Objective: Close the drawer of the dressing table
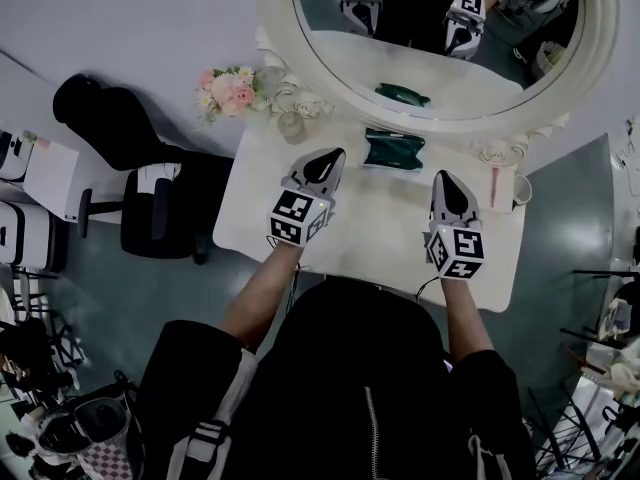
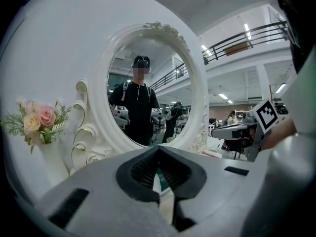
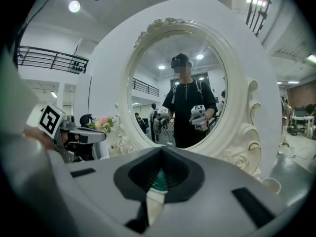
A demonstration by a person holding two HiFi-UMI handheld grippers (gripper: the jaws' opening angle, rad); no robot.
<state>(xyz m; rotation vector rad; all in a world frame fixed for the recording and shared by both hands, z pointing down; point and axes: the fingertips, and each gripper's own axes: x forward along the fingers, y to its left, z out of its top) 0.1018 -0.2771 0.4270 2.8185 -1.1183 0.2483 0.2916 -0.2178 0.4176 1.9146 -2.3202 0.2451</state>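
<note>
Looking down in the head view, I held the left gripper (image 1: 333,158) and the right gripper (image 1: 443,176) side by side above the bench (image 1: 250,203). Both pointed at the mirror (image 1: 440,73), apart from each other and touching nothing. I judged this a hands-off pose, not a push, since neither tip was near the bench's front. A green case (image 1: 393,150) lay beyond the tips, by the mirror's foot. The drawer belonged in the bench's front, below the top. My chest and arms covered that part, so I could not tell whether it stood out or sat flush.

In the left gripper view, my jaws met at the tips and pinched nothing. Only a sliver of the green case and the bench top showed through the hollow behind them. Flowers (image 2: 37,122) stood at the left, and the right gripper hung level at the right edge. No drawer showed.

In the right gripper view, those jaws also met at the tips, empty, with the green case seen through the hollow. The mirror filled the view ahead and the left gripper showed at the left. Again the drawer was out of sight, too low for a gripper aimed nearly level.
</note>
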